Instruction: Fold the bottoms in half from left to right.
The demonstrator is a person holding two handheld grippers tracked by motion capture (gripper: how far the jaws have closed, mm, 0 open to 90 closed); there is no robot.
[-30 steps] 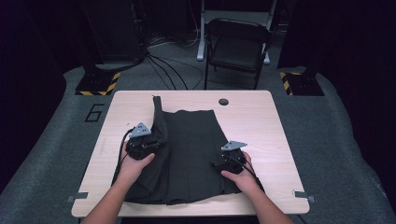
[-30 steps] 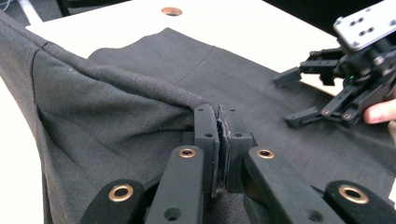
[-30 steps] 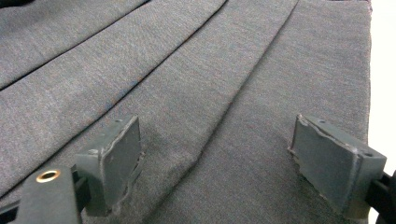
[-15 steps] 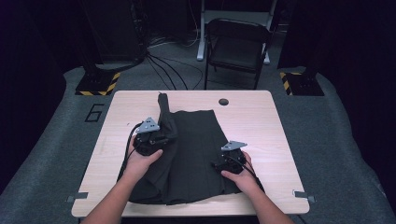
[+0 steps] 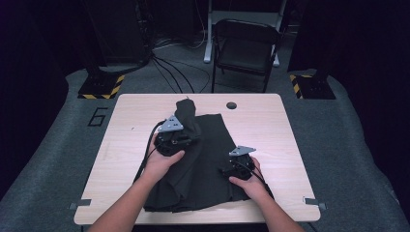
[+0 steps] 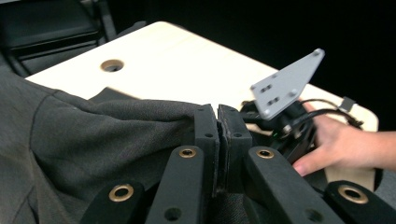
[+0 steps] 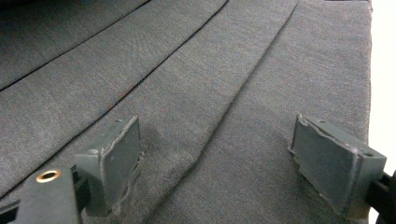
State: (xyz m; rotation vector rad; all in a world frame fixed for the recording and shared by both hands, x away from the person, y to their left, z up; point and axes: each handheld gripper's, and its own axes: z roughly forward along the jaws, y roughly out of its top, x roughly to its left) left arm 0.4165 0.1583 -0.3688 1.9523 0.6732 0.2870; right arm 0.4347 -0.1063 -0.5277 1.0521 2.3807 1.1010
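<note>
You are midway through a fold of the dark garment that lies spread on the table. Your left gripper is clenched on the garment's left edge: in the left gripper view its jaws stand pressed together with a ridge of cloth pinched between them. That edge hangs lifted off the table and drawn toward the middle, so a raised hump stands at the garment's far left corner while the rest lies flat.

Your right gripper rests on the garment's right half, near the front edge. Its jaws stand apart, pressing down on the fabric without pinching it; the seams run straight between them. It seems to serve as an anchor, so the cloth does not slide while the other side is carried over.

The next move, as it looks, is to carry the pinched edge across the middle and lay it down on the right half, aligned with the straight seams. That calls for keeping the left grip firm until the edge is down, and keeping the lift low so the fold line stays straight. Watch the hump at the far corner: if it bunches, the fold will wrinkle. Keep your right hand steady, and clear it only if the incoming edge needs that spot.
</note>
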